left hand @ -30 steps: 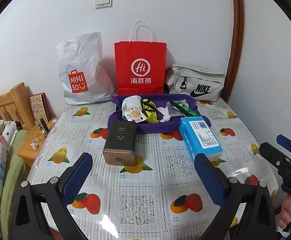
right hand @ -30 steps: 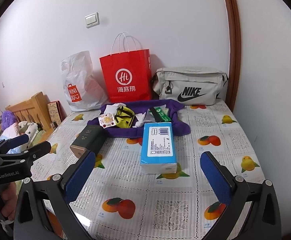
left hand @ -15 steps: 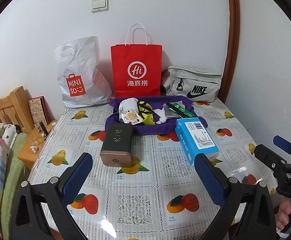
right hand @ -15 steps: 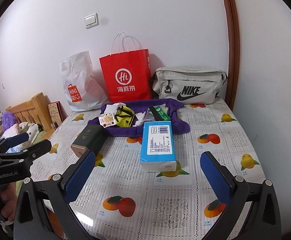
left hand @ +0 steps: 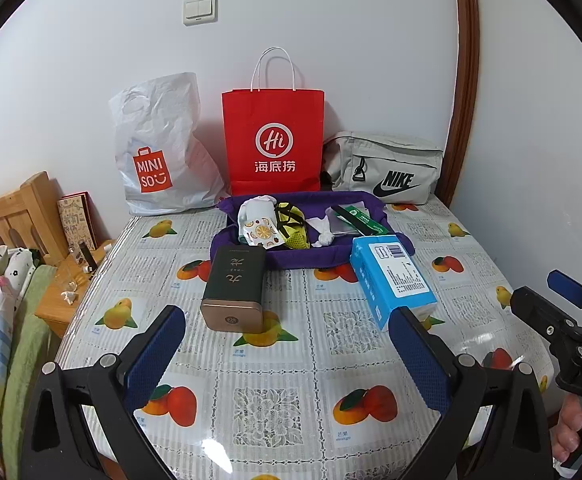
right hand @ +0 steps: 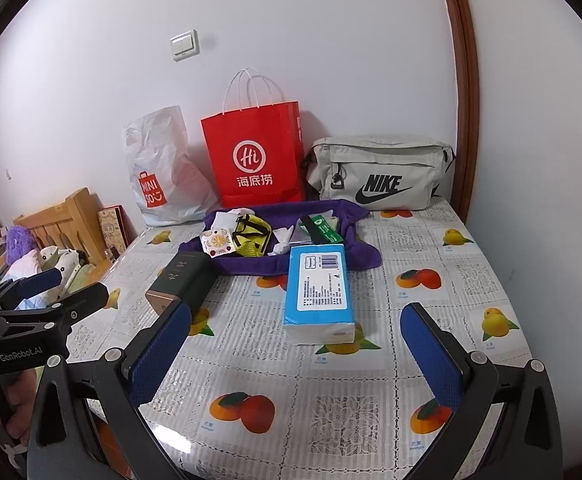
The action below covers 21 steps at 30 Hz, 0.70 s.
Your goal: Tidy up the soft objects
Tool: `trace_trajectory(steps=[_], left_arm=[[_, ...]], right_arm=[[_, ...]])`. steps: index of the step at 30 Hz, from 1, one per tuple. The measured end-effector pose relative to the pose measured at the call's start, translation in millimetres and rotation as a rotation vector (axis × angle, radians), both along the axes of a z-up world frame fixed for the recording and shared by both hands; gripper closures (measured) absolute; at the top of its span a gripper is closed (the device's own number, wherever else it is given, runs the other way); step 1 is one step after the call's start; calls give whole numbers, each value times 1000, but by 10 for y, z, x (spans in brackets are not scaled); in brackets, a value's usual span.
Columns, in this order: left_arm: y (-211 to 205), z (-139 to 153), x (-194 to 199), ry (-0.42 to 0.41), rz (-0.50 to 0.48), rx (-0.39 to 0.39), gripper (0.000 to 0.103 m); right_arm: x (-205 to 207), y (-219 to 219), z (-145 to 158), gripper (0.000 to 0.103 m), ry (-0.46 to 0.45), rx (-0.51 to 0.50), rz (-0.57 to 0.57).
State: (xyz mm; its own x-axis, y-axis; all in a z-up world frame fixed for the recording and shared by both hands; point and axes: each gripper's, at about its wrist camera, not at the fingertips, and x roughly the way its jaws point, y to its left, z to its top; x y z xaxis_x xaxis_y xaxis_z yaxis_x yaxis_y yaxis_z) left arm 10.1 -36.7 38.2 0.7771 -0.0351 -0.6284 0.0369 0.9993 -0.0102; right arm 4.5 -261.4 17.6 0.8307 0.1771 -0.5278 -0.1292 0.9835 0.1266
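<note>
Both my grippers spread wide, gripping nothing: left gripper (left hand: 287,350), right gripper (right hand: 295,350), low over the table (left hand: 275,404). Blue tissue pack (right hand: 318,286) at 12 o'clock of right, near. Purple cloth (right hand: 251,266) with soft bits beyond, also 12.

Fruit-printed lace-pattern tablecloth (left hand: 311,360); purple cloth (left hand: 311,256); blue tissue pack (left hand: 391,280); dark green box (left hand: 235,280); red bag (left hand: 273,140); grey Nike pouch (left hand: 383,168).

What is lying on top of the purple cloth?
On the purple cloth lie a fruit-print pouch, a yellow mesh bag, a white knotted piece and a green packet. Anything beneath them is hidden.
</note>
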Motion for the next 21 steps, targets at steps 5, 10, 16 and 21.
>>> trace_trajectory(steps=[5,10,16,21], left_arm=[[-1,3,-13,2,7,0,0],[-3,9,-19,2,8,-1,0],[10,7,-28,2,6,-2,0],[12,10,-37,2,7,0,0]], right_arm=[[-20,33,9,0,-3,-8,4],[-15,54,-6,0,5,-7,4],[-16,53,-7,0,4,-10,6],[-9,55,-11,0,3,-8,6]])
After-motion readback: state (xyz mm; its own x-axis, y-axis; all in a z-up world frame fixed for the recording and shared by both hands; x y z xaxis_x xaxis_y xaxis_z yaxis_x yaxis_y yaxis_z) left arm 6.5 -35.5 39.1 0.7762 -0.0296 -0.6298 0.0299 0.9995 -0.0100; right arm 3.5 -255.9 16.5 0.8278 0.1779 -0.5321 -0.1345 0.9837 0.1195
